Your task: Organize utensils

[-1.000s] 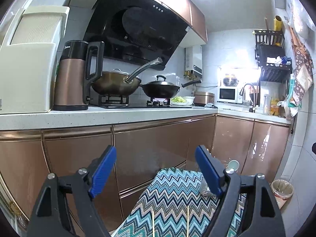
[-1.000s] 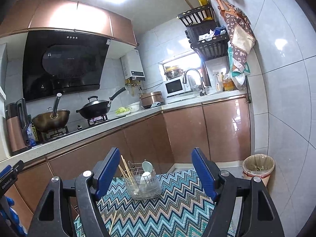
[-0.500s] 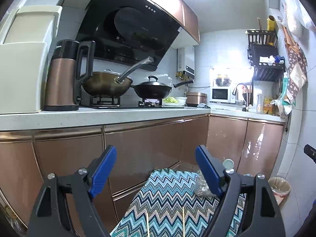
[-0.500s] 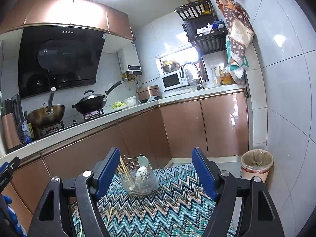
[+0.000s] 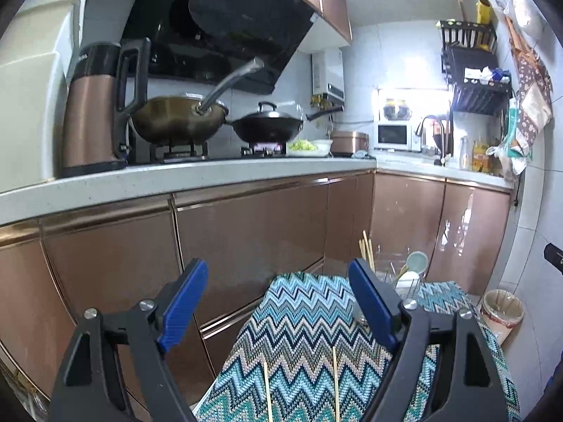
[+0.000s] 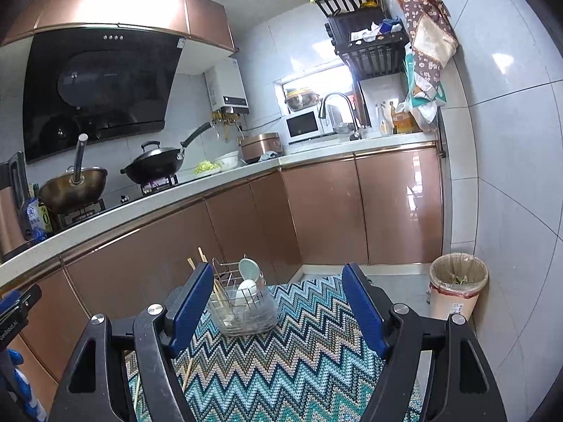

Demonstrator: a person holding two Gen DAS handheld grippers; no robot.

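On the zigzag-patterned cloth [image 5: 302, 330] in front of me lie two loose chopsticks [image 5: 267, 390], side by side and apart from each other, pointing away from me. My left gripper [image 5: 278, 302] hangs above the near end of that cloth with its blue-padded jaws spread wide and nothing between them. My right gripper [image 6: 274, 302] is likewise spread apart and empty, aimed across the same cloth [image 6: 299, 351] toward the utensil holder [image 6: 242, 302]. That holder is a wire rack with a clear base, standing upright near the far edge of the cloth, close to the copper-coloured cabinet doors [image 6: 323, 211]. Inside it I see several chopsticks [image 6: 218, 288] leaning toward the left and two pale spoons [image 6: 248, 270] with their bowls up. From my left view the holder [image 5: 397, 274] sits just behind the right jaw, partly hidden by it. More loose chopsticks [image 6: 186, 372] lie on the cloth by my right gripper's left jaw. A lined waste bin [image 6: 457, 285] stands on the floor to the right, by the tiled wall.
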